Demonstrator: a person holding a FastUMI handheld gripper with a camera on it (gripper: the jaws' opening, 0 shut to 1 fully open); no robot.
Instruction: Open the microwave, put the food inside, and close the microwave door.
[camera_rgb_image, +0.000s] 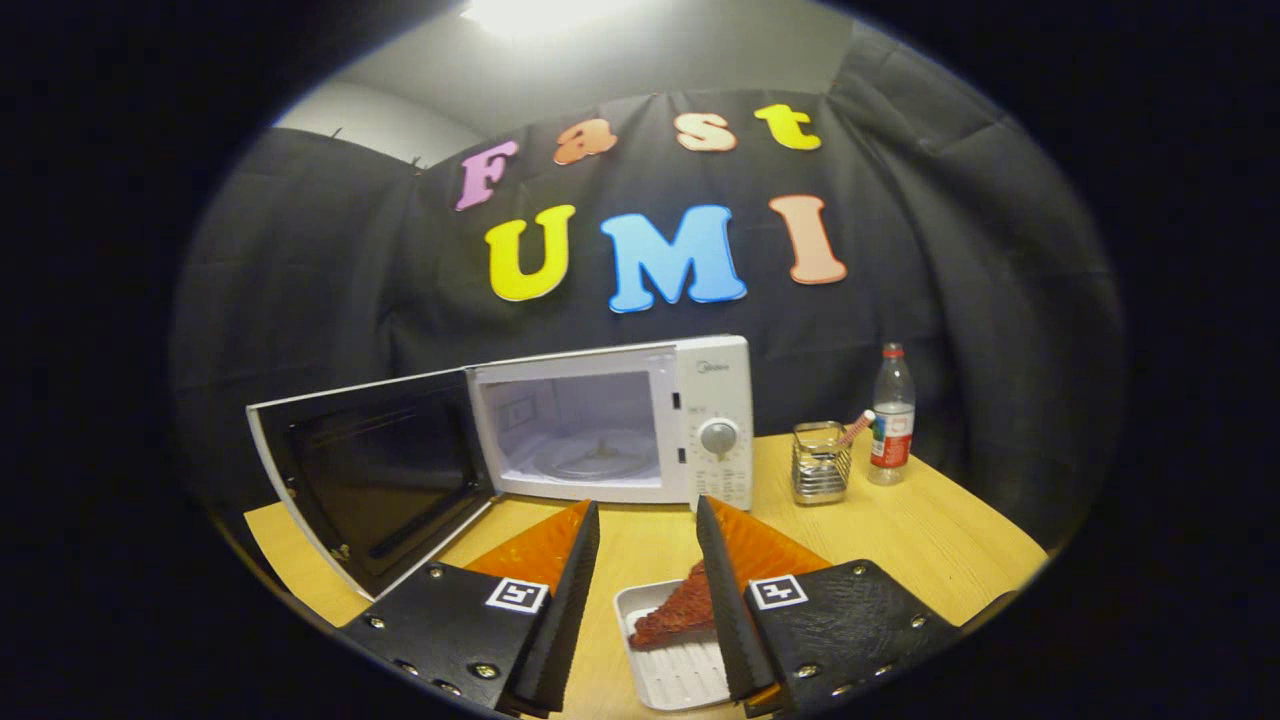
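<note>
In the gripper view, the microwave (612, 425) stands on the wooden bench (930, 535) with its door (375, 475) swung wide open to its left, the cavity and turntable exposed. In front of the microwave, the tool (648, 535) hovers with its fingers spread wide, holding nothing. A white tray (672, 670) carrying the reddish-brown food (680, 612) lies on the bench between the fingers, close against the right one. To the microwave's right stand a small metal-banded holder (820, 462) and, just beyond it, a plastic bottle (892, 415).
</note>
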